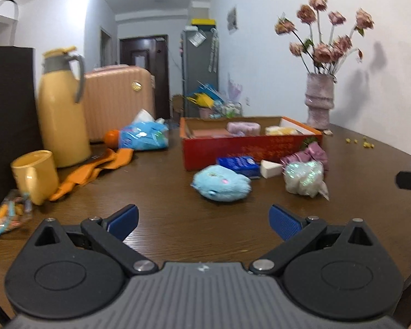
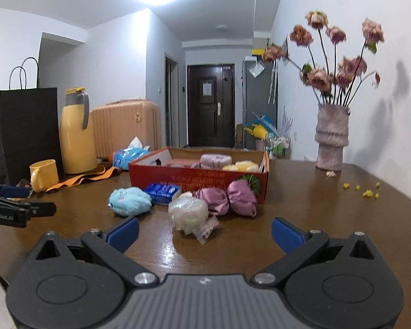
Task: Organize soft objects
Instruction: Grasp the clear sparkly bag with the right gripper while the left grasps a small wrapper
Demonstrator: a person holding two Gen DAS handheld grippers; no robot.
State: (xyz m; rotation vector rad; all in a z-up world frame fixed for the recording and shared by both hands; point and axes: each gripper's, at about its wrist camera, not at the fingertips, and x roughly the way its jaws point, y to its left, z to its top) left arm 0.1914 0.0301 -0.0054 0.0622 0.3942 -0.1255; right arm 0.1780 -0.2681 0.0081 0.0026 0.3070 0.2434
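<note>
On the bench [image 1: 164, 211], at twelve o'clock from the empty left gripper [image 1: 204, 220], jaws apart, lies the blue plush toy [image 1: 221, 182] before the red box [image 1: 250, 144]; likely next: reach and grip, right gripper [image 2: 205, 234] also wide open.

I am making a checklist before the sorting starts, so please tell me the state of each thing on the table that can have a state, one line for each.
left hand-held gripper: open, holding nothing.
right hand-held gripper: open, holding nothing.
red box: open on top, some soft things already inside.
blue plush toy: lying on the table, outside the box.
purple satin bundle: on the table, against the box front.
yellow jug: upright, lid shut.
yellow mug: upright.
vase: upright, holding flowers.
</note>
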